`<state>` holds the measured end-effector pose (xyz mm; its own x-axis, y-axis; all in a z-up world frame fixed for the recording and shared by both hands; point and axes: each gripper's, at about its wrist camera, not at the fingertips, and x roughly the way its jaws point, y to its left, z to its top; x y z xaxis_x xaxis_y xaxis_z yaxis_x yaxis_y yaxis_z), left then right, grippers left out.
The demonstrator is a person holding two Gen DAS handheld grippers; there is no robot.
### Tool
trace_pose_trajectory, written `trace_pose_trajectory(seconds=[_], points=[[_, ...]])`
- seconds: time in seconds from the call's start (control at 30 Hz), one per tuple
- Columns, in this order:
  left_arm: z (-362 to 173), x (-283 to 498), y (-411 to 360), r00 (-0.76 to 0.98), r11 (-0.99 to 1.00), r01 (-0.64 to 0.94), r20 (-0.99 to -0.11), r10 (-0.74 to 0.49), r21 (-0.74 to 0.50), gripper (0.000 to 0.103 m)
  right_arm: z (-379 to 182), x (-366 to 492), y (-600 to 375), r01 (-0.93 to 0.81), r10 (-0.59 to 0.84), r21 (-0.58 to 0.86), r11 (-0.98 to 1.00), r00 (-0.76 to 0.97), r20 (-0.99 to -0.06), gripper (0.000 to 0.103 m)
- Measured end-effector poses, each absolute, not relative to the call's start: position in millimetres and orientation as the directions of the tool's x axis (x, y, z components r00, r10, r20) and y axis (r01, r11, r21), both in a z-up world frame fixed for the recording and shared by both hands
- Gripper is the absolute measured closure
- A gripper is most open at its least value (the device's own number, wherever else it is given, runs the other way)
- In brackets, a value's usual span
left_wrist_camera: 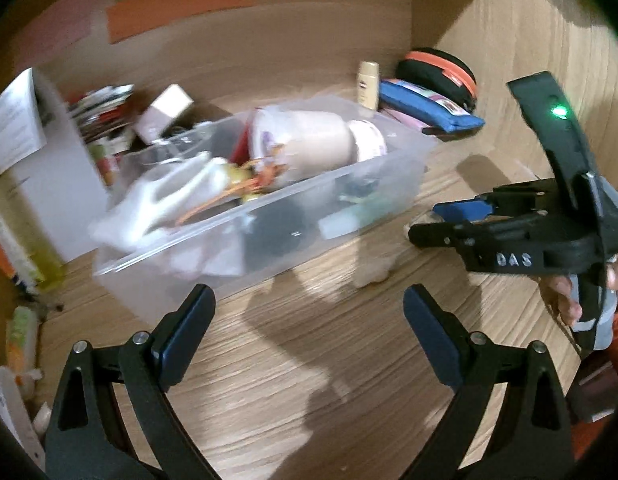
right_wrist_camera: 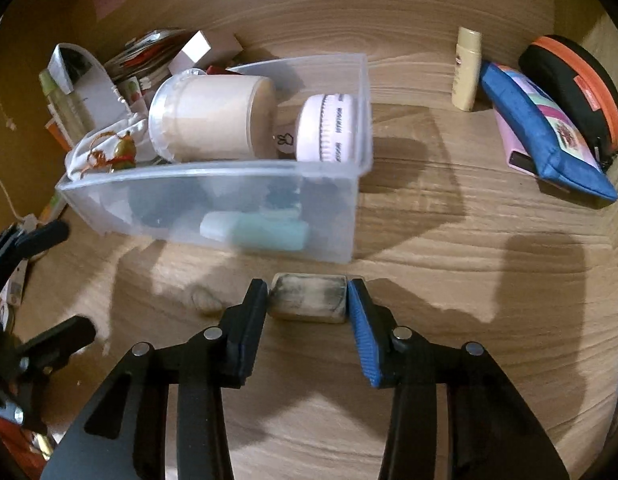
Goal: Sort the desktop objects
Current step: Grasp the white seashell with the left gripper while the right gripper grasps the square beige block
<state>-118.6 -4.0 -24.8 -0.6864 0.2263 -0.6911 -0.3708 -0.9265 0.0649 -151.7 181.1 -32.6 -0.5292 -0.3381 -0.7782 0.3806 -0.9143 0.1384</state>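
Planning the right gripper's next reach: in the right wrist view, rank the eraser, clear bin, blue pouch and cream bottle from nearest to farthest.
1. Eraser, between the right gripper fingers.
2. Clear bin, just beyond, left of centre.
3. Blue pouch, far right.
4. Cream bottle, upright at the back right.

a bin [right_wrist_camera: 213,196] stands on the worktop [right_wrist_camera: 429,280], with a large jar [right_wrist_camera: 209,120] lying on its side in it, a small jar [right_wrist_camera: 329,128] just right of that, a cloth [right_wrist_camera: 93,144] at the left end and a tube [right_wrist_camera: 253,232] low against the front wall. a block [right_wrist_camera: 307,298] lies on the worktop just before the bin, between the fingers of the right claw [right_wrist_camera: 307,300]. well right of the bin, a bottle [right_wrist_camera: 467,68] stands upright; right of it a pouch [right_wrist_camera: 549,140] leans on a round case [right_wrist_camera: 577,88]. boxes and papers [right_wrist_camera: 169,52] sit behind the bin's left end. the left claw [left_wrist_camera: 309,308] is before the bin.
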Motion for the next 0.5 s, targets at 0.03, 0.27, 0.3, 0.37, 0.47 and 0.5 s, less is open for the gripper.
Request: trace_pose_trajectory(seconds=[0.03,0.27,0.3,0.37,0.47,0.5], points=[[-26,-123,2,-0.680,-0.922,-0.380,-0.697,0.228,0.069,0.010,-32,-150,183,0.386,-0.336,0.132,-0.913,-0.530,-0.779,0.065],[-41,-151,25,-0.613,-0.904,-0.422,-0.754,0.236,0.060,0.033,-30,-144,195,0.436,-0.359,0.119,-0.892,-0.522,-0.774,0.065],[-43,-154,26,-0.605,-0.902,-0.427,-0.760,0.236,0.060,0.035,-30,-143,197,0.440,-0.366,0.125,-0.889,-0.519,-0.773,0.065],[-47,-159,31,-0.590,-0.898,-0.437,-0.773,0.235,0.061,0.039,-31,-144,199,0.447,-0.383,0.143,-0.883,-0.511,-0.770,0.065],[-53,-163,36,-0.573,-0.893,-0.445,-0.786,0.231,0.062,0.058,-31,-143,206,0.452,-0.416,0.180,-0.874,-0.502,-0.758,0.065],[-53,-164,35,-0.571,-0.892,-0.448,-0.785,0.240,0.054,0.063,-30,-142,208,0.450,-0.422,0.188,-0.873,-0.504,-0.753,0.065]])
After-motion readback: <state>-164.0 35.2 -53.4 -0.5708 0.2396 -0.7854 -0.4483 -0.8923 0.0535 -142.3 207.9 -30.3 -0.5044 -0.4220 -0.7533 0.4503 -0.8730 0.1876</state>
